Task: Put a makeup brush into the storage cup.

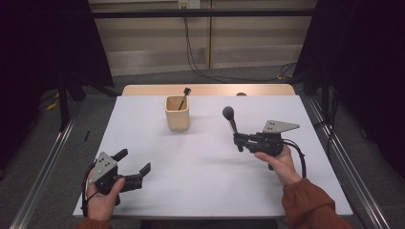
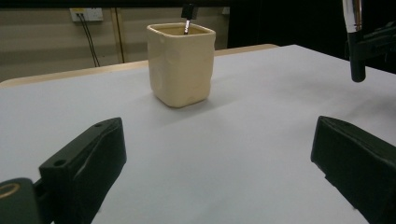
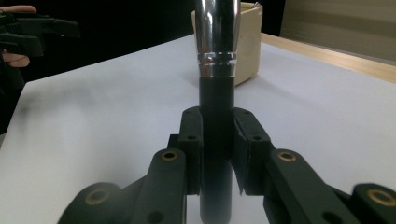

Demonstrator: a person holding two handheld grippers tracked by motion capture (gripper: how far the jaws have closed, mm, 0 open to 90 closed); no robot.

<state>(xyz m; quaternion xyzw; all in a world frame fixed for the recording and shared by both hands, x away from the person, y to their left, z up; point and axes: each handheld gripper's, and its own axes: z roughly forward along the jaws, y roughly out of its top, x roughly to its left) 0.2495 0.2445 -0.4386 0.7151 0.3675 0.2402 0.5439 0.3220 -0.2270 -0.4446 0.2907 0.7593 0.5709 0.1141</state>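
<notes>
A white table (image 1: 200,181) seen from above, with a person's two hands coming in from the six o'clock edge, each holding a black two-jaw gripper. The right gripper (image 1: 240,141), at about four o'clock from the table's middle, is clamped tight on the dark handle of a makeup brush (image 1: 231,120); the brush stands nearly upright above the table, its rounded dark head at the top and a shiny silver collar (image 3: 216,37) just above the jaws. The left gripper (image 1: 133,162), at about eight o'clock, rests with its jaws spread wide and nothing between them. A cream-coloured square cup (image 1: 177,112) stands at about twelve o'clock, well apart from both grippers, to the left of the held brush. A second, thinner brush (image 1: 184,97) leans inside the cup, its dark tip poking above the rim.
</notes>
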